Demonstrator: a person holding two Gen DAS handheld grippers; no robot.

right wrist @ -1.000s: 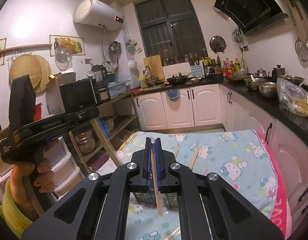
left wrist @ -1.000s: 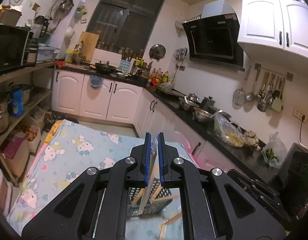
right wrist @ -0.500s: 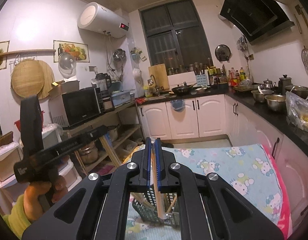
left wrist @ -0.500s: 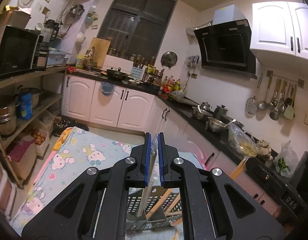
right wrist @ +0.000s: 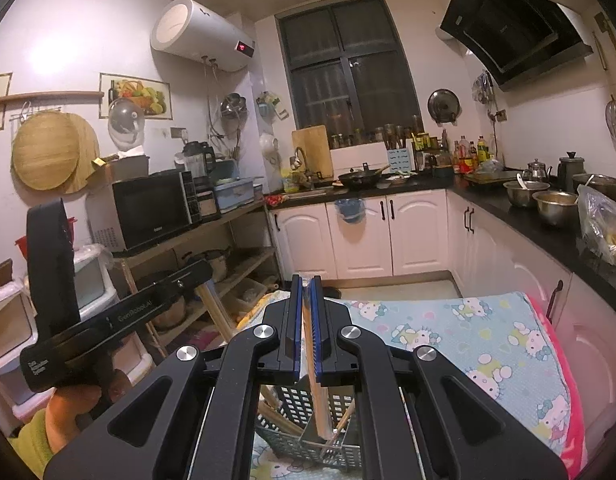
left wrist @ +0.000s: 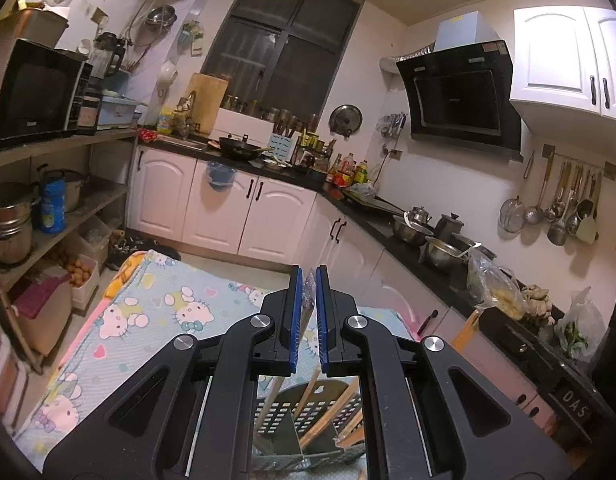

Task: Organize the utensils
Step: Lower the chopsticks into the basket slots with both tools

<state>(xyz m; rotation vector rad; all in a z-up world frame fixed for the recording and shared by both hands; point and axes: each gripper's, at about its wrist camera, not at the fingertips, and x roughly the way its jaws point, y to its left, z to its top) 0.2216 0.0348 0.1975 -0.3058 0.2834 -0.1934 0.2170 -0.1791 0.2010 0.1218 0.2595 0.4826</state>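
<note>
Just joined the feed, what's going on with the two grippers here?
A person is sorting utensils into a slotted utensil basket on the Hello Kitty cloth. The right gripper is shut on a wooden chopstick whose lower end reaches down into the basket. The left gripper is shut on a plastic-wrapped utensil, held over the same basket, which already holds several wooden chopsticks. Neither piece has been let go.
</note>
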